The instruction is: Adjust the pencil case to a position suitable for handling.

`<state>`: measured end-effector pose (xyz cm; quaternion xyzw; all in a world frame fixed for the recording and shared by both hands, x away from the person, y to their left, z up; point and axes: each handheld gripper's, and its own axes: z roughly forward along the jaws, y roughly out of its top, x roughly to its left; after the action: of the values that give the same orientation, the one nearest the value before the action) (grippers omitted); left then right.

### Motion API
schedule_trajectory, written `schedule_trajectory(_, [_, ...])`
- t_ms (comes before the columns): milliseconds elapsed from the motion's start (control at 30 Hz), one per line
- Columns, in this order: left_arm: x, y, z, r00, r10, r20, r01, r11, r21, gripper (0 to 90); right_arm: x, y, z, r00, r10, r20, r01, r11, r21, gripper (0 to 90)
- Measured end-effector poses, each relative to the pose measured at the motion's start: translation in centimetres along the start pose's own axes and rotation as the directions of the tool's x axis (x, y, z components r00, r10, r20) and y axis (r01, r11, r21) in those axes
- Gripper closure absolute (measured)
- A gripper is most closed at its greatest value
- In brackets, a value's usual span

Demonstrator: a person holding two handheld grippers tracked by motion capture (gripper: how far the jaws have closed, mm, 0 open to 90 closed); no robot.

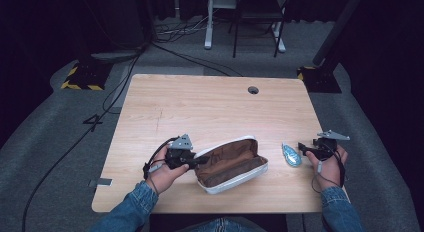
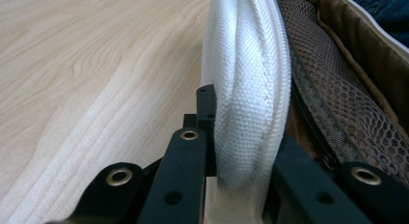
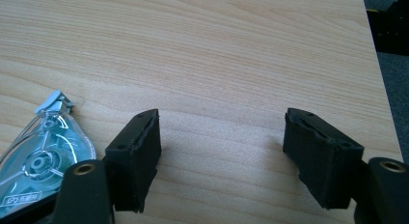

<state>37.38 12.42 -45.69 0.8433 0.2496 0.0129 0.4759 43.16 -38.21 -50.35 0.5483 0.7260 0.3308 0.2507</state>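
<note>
left gripper (image 1: 197, 161) is pinching the pouch (image 1: 231, 164) rim at table centre | right gripper (image 1: 303, 148) is standing wide, empty | tape dispenser (image 1: 291, 154) is lying at its 9 o'clock | pouch likely soft, light, floppy; best gripped by the rim

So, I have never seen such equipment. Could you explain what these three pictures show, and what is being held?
A person at a wooden table holds a hand tool with two black jaws in each hand. The high view looks down from above; the other two views come from cameras riding on the tools. The left gripper is shut on the white edge of an open pencil case with a brown lining. The right gripper is open and holds nothing. Beside it lies a clear blue correction tape dispenser.
</note>
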Motion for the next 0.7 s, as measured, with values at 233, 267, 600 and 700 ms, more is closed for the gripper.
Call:
schedule_trajectory(233, [0.48, -0.58, 0.63, 0.9998, 0.000, 0.022, 0.000, 1.0000, 0.009, 84.6, 0.01, -0.01, -0.01, 1.0000, 0.000, 0.000, 0.000, 1.000, 0.001, 29.7])
schedule_trajectory(267, [0.50, -0.65, 0.68, 0.9996, 0.000, 0.028, -0.001, 1.0000, 0.007, 84.4, 0.02, 0.00, -0.01, 1.0000, 0.001, 0.000, -0.001, 1.000, 0.001, 29.7])
schedule_trajectory(600, [0.44, -1.03, 1.00, 0.9990, -0.015, 0.041, 0.015, 0.9998, 0.017, 76.5, 0.02, 0.00, -0.02, 1.0000, -0.001, -0.003, 0.001, 1.000, 0.002, 29.6])
schedule_trajectory(700, [0.44, -1.03, 1.06, 0.9998, -0.015, 0.009, 0.015, 0.9999, 0.004, 62.2, 0.02, 0.00, -0.02, 1.0000, -0.003, -0.004, 0.003, 1.000, 0.002, 29.5])
